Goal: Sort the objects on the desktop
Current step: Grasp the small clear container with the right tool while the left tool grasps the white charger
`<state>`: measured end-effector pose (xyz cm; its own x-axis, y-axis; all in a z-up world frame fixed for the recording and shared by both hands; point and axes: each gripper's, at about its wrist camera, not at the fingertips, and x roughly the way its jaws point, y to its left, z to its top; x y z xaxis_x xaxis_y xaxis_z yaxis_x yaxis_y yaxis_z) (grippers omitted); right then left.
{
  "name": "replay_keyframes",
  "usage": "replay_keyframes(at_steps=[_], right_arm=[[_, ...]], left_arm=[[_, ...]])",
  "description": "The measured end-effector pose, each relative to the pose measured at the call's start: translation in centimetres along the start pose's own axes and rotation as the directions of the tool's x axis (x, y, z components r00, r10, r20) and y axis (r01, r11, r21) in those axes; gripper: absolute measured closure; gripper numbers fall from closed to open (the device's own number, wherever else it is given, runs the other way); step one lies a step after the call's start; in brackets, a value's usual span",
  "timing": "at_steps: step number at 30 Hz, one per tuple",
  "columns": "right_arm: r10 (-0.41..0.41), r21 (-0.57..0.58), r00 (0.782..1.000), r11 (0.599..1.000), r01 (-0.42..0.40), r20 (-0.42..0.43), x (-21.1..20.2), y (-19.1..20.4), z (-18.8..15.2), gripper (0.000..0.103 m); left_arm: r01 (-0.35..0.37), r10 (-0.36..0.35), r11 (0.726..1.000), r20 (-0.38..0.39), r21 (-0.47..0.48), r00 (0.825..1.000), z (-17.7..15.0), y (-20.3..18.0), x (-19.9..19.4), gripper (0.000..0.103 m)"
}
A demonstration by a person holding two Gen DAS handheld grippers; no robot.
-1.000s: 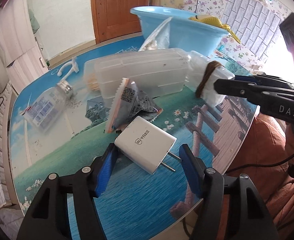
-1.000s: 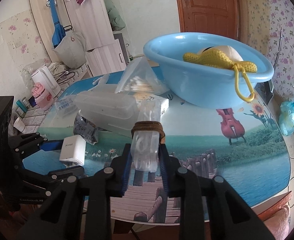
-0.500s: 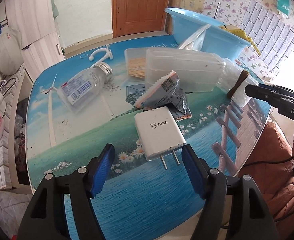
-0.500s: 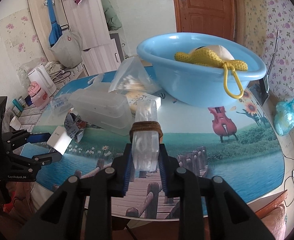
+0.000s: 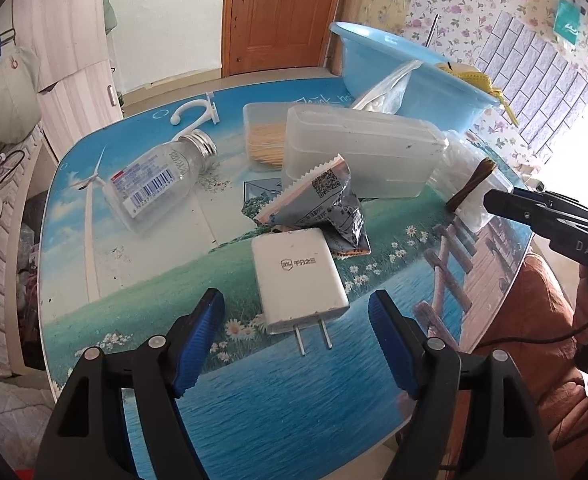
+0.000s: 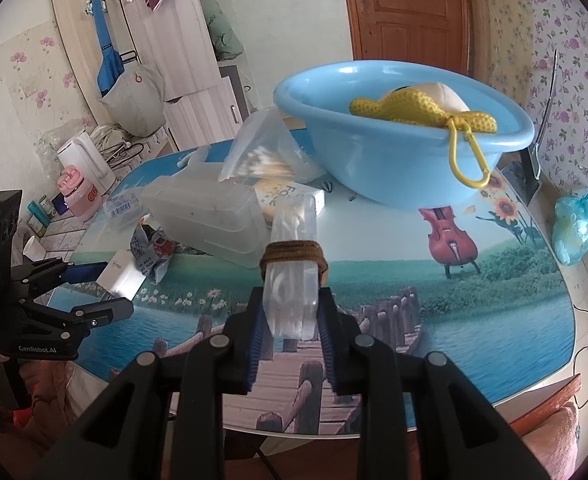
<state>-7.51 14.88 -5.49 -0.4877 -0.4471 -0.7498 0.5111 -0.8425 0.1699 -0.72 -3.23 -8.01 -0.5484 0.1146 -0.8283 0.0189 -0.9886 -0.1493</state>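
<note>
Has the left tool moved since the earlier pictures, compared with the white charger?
Yes. The left tool has pulled back from the white charger, which now lies ahead of its open tips instead of between them.

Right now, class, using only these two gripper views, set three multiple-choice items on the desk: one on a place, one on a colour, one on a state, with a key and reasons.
1. Where is the white charger?
A. In the basin
B. On the table between the left gripper's open fingers
C. Under the bottle

2. What colour is the basin?
A. Light blue
B. Red
C. White

3. What is the right gripper doing?
A. Hanging open and empty
B. Gripping the charger
C. Shut on a clear packet banded in brown

Key: B, the charger lies flat with its prongs toward the camera; A, its wall and rim are light blue; C, both pads press the packet's sides.
</note>
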Motion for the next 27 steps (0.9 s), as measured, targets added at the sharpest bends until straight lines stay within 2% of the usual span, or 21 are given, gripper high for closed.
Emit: replay_keyframes(at_steps=[5, 6, 7, 9, 12, 22, 23, 24, 27], right_arm=[[0.003, 0.004, 1.0, 1.0, -0.003, -0.016, 0.4, 0.0, 0.0, 0.075], [0.002, 0.001, 1.0, 1.0, -0.002, -0.017, 0.5, 0.1, 0.0, 0.073], [0.003, -0.001, 1.0, 1.0, -0.003, -0.016, 0.5, 0.0, 0.0, 0.071], [0.007, 0.001, 1.0, 1.0, -0.007, -0.013, 0.5, 0.0, 0.0, 0.064], [0.006, 0.0, 1.0, 1.0, -0.006, -0.013, 0.7, 0.0, 0.0, 0.061], [-0.012, -0.025, 0.999, 1.0, 0.011, -0.042, 2.3, 0.2, 0.3, 0.059], [-0.005, -0.026, 0.999, 1.0, 0.004, -0.046, 2.4, 0.1, 0.2, 0.064], [0.002, -0.03, 0.999, 1.0, -0.003, -0.042, 2.4, 0.1, 0.2, 0.077], [0.0, -0.052, 1.0, 0.999, -0.001, -0.018, 1.7, 0.2, 0.2, 0.079]], left_arm=[[-0.029, 0.029, 1.0, 0.007, 0.011, 1.0, 0.8, -0.5, 0.5, 0.029], [-0.032, 0.032, 0.999, 0.011, 0.017, 0.999, 0.8, -0.5, 0.4, 0.04], [-0.032, 0.031, 0.999, 0.014, 0.028, 0.999, 0.8, -0.7, 0.3, 0.058], [-0.032, 0.032, 0.999, 0.012, 0.044, 0.999, 0.8, -1.0, 0.1, 0.059], [-0.021, 0.021, 0.999, 0.014, 0.044, 1.0, 0.5, -1.1, -0.3, 0.06], [-0.052, 0.051, 0.996, 0.017, 0.069, 0.999, 0.1, -0.8, 0.0, 0.062], [-0.057, 0.056, 0.996, 0.019, 0.071, 0.998, 0.1, -0.9, 0.0, 0.062], [-0.056, 0.055, 0.996, 0.018, 0.067, 0.998, 0.2, -0.9, 0.0, 0.062], [-0.047, 0.045, 0.997, 0.033, 0.055, 0.998, 0.3, -0.8, -0.5, 0.063]])
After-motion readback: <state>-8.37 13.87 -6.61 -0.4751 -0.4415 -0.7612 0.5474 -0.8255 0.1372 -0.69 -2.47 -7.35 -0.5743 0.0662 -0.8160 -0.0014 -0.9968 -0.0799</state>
